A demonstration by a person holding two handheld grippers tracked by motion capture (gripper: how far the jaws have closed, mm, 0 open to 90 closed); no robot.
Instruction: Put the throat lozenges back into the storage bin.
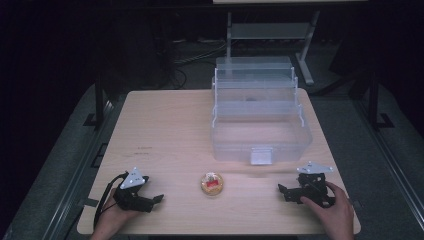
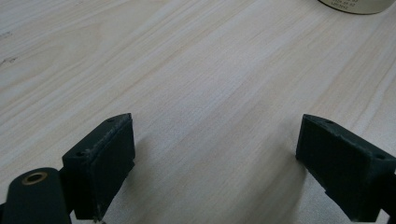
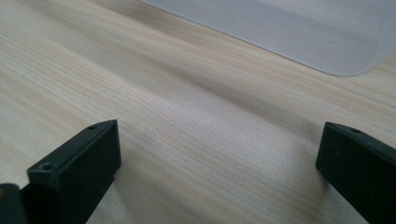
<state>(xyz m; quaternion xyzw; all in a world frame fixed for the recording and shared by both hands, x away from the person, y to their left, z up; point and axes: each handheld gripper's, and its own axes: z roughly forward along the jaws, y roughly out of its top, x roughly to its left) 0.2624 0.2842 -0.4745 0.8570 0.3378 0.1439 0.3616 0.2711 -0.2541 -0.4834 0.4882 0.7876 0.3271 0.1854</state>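
Two claws are resting low near the front edge of the surface (image 1: pixel 165 125), one toward each front corner, and both are pointing inward at the one small round tin (image 1: pixel 212 183) sitting between them, just back from the middle of that edge. The left claw (image 1: pixel 159 199) is gaping wide with nothing between its jaws; in the left gripper view the bare wood is showing between them and the tin (image 2: pixel 357 5) is peeking in at the top right, so it is lying ahead and well apart, not yet reached. The right claw (image 1: pixel 281 190) is likewise standing wide open and empty, its jaws framing bare wood. Placed so, the pair is probably waiting to close in on the tin from either side. One clear box (image 1: pixel 260 135) is sitting toward the right rear of the surface with its tiers stepped back open, its front wall facing the tin, likely so the tin can be dropped in. Its corner (image 3: pixel 299 32) is showing in the right gripper view. Two hands are holding the claws.
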